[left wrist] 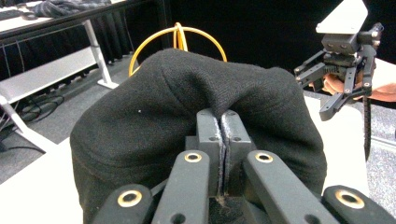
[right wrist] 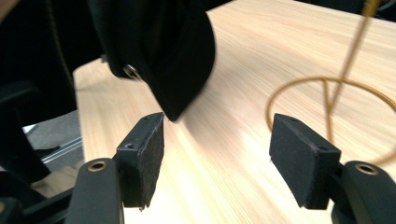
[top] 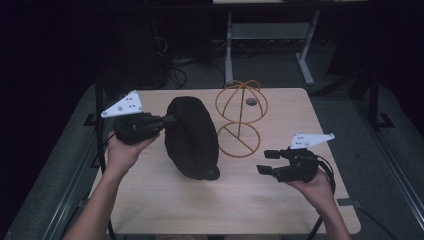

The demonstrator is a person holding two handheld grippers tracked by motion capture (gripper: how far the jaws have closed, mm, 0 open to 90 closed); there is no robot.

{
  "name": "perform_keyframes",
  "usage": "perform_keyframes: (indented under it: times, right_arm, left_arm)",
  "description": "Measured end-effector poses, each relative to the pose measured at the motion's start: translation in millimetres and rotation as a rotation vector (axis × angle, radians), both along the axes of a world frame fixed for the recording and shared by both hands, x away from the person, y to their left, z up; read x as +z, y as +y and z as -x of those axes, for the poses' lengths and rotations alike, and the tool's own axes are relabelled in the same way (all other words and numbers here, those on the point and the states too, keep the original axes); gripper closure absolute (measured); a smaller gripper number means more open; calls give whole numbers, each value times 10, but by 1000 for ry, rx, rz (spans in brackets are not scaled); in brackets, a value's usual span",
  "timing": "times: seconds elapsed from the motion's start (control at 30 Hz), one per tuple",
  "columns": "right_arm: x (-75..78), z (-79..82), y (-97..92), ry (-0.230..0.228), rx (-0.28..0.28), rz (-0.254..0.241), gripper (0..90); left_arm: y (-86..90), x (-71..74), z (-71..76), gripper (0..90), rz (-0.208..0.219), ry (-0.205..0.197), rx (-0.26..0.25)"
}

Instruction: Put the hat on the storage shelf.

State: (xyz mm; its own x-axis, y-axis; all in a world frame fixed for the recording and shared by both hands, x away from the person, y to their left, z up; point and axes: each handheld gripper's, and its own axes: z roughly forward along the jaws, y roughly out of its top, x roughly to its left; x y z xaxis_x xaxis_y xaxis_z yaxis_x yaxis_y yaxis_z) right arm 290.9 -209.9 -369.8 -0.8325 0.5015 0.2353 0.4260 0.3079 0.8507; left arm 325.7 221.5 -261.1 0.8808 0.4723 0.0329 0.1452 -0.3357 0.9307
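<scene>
left gripper [top: 167,120]: fingers pinching a fold of the black hat [top: 192,137], held up over the counter [top: 280,200]
hat: left-centre, brim end low near the counter, just beside the gold wire stand [top: 241,120]
right gripper [top: 264,162]: fingers spread, nothing between them, apart from the hat on its right

Hat [top: 191,136]: directly ahead of the left gripper [top: 167,120], its edge between that gripper's jaws; lower end on the desk [top: 280,200].
Wire stand [top: 241,120]: on the desk, beyond the hat from the left gripper.
Right gripper [top: 266,162]: near the stand's base ring, apart from the hat, above the desk.
</scene>
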Motion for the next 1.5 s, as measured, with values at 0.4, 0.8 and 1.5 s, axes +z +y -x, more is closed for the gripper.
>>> perform_keyframes:
  times: [0.4,0.8,1.5]
  right_arm:
    - [-304,-26,-329,57,-105,46,350]
    - [-381,-46,-474,54,-165,90,323]
    - [-415,-22,-728,33,-240,65,297]
  left_arm:
    - [-37,205,-206,888,14,10,-10]
    - [-186,508,-446,888,8,-9,-21]
    - [-803,905,-904,888,-32,-10,-72]
